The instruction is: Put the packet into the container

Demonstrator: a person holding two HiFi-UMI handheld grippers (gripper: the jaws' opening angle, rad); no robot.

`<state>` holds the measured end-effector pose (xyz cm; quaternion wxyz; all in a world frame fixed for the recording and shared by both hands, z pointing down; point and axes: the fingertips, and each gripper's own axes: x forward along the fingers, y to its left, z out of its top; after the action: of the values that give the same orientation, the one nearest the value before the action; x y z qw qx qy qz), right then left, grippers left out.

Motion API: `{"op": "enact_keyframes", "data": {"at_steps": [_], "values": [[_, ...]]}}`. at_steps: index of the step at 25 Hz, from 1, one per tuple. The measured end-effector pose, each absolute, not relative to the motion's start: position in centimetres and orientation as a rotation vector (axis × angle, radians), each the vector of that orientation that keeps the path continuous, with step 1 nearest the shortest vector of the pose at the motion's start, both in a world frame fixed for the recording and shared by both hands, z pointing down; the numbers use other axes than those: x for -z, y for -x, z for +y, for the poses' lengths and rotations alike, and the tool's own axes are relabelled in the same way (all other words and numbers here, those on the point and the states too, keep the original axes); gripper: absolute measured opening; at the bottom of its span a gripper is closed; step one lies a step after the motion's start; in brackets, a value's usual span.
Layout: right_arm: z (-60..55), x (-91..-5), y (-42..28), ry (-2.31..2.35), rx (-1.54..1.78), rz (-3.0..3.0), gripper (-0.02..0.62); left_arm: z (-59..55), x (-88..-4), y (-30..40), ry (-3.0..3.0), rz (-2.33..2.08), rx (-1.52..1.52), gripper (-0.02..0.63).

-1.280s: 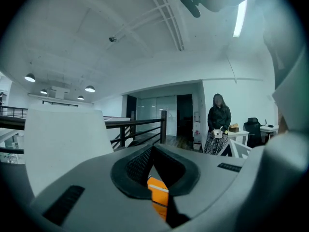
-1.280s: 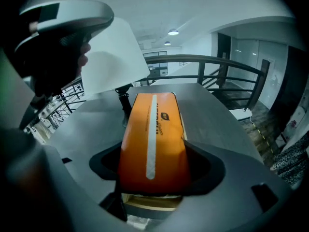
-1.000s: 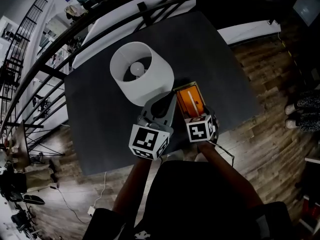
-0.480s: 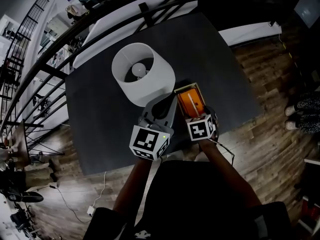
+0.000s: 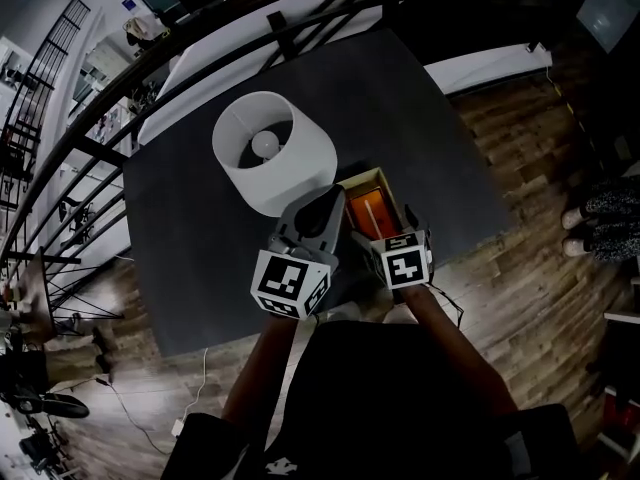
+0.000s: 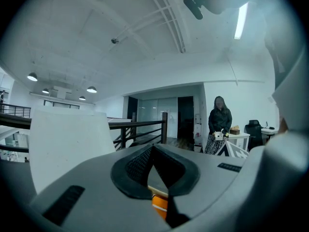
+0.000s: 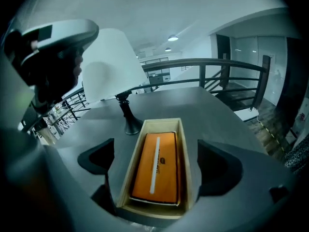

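Note:
The orange packet [image 7: 157, 166] with a white stripe lies flat inside the open wooden container [image 7: 186, 149] on the dark table; from the head camera the packet [image 5: 366, 208] shows in the container [image 5: 372, 176]. My right gripper [image 7: 157, 164] hovers over the container's near end. Its jaws have just been opening and stand wide on either side, touching neither packet nor container. In the head view the right gripper [image 5: 385, 238] covers the box's near end. My left gripper [image 5: 322, 206] hangs just left of the container, its jaws meeting at the tips with nothing in them; the left gripper [image 6: 153, 148] looks level past the lamp.
A table lamp with a white shade [image 5: 270, 148] stands left of the container, its black base [image 7: 128, 124] close to the box's far left corner. The table's near edge [image 5: 455, 253] runs by my hands. A railing [image 7: 212, 64] lies beyond. A person [image 6: 219, 124] stands far off.
The right gripper has lifted off the box's near end and its jaws have spread wide. The packet stays in the container. The left gripper has kept still.

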<state>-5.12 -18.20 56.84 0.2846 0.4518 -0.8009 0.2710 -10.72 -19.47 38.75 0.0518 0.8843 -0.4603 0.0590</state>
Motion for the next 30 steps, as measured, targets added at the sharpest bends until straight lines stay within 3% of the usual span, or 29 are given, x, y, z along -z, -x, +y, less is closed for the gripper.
{"op": "enact_keyframes", "data": {"at_steps": [3, 7, 17, 21, 30], "values": [[-18.1, -55.6, 5.0, -1.191, -0.749, -2.185, 0.520, -19.5, -38.8, 10.7, -2.689, -1.401, -0.181, 0.006], [-18.1, -53.9, 4.2, -1.195, -0.708, -2.210, 0.351, -19.6, -38.7, 10.3, -2.694, -1.393, -0.179, 0.006], [-18.5, -48.3, 2.8, -1.210, -0.437, -2.362, 0.057, -20.0, -38.7, 9.2, -2.711, -1.367, -0.182, 0.006], [-18.6, -45.8, 2.4, -1.234, -0.394, -2.449, 0.005, -20.0, -38.9, 8.8, -2.713, -1.358, -0.175, 0.006], [-19.2, -41.6, 1.3, -1.229, -0.275, -2.620, 0.005, -19.8, -39.1, 6.9, -2.727, -1.327, -0.166, 0.006]]}}
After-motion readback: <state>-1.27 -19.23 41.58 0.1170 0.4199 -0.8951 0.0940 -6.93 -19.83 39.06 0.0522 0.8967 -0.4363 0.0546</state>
